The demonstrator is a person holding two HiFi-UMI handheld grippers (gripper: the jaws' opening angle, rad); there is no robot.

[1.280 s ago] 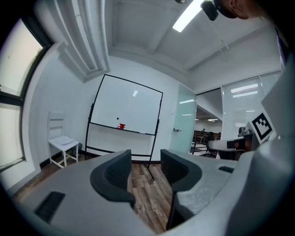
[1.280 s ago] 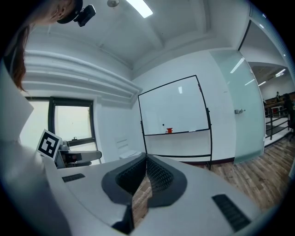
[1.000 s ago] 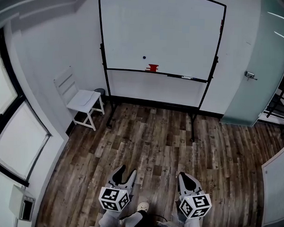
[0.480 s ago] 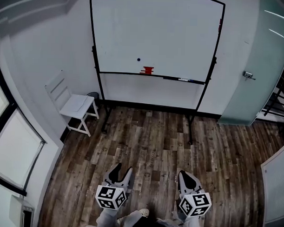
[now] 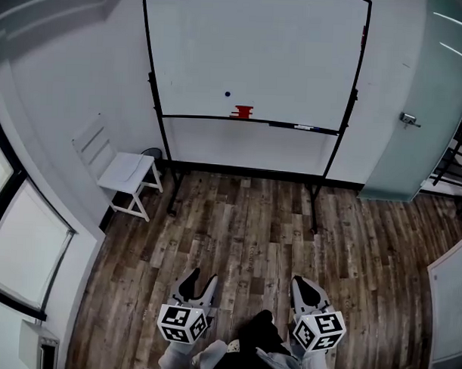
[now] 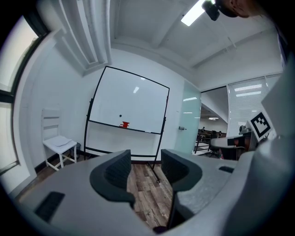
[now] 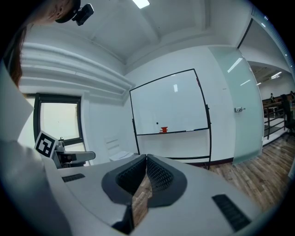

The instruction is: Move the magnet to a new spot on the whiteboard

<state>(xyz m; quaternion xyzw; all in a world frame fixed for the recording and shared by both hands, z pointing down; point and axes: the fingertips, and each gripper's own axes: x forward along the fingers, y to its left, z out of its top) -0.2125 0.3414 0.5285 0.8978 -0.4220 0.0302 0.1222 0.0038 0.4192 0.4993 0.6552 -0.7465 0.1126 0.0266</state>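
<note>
Magnet (image 5: 227, 93) sits near the whiteboard's (image 5: 251, 44) lower edge, left of centre. Left gripper (image 5: 199, 282): jaws apart, empty. Right gripper (image 5: 301, 287): jaws together, empty. Both held low, probably because the board is well out of reach.

One whiteboard (image 5: 281, 53), one magnet (image 5: 227, 93), one white chair (image 5: 125, 170), two hand-held grippers (image 5: 200, 278) (image 5: 298, 281).

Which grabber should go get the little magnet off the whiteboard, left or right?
Left, probably. The left gripper has its jaws apart and lines up closer with the magnet; the right gripper is shut. Both are far from the whiteboard.
</note>
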